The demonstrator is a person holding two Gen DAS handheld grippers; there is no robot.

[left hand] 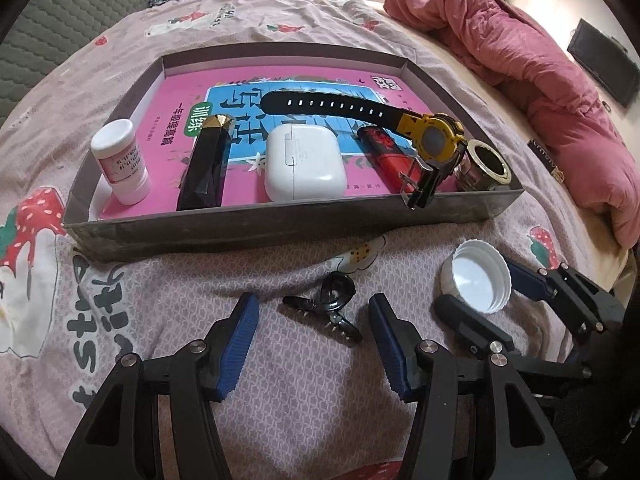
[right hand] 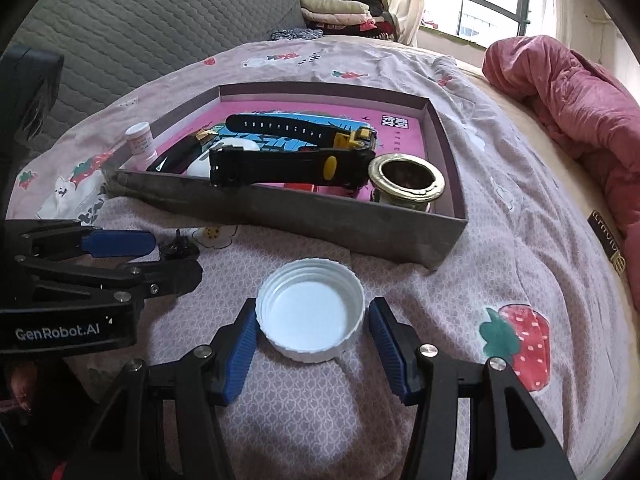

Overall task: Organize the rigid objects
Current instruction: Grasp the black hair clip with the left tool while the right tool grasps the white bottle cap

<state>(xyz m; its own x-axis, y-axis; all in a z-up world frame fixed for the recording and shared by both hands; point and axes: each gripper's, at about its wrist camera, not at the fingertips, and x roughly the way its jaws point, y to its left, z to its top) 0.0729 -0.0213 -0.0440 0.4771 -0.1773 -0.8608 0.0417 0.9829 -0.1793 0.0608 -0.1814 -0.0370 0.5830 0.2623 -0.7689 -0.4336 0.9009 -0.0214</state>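
My left gripper [left hand: 314, 344] stands released over the bedsheet [left hand: 168, 320] with the small black clip [left hand: 326, 312] lying between its spread fingers, untouched, while my right gripper [right hand: 312, 344] brackets the upturned white cap [right hand: 310, 314], blue pads just beside its rim, and I cannot tell if they press. Just beyond both, the grey box [left hand: 280, 226] walls off a watch [left hand: 434, 138], white charger [left hand: 302, 166], red lighter [left hand: 386, 156], pill bottle [left hand: 118, 162], black lipstick [left hand: 206, 166] and brass ring [left hand: 482, 166]. My left tong's body reads "GenRobot.AI".
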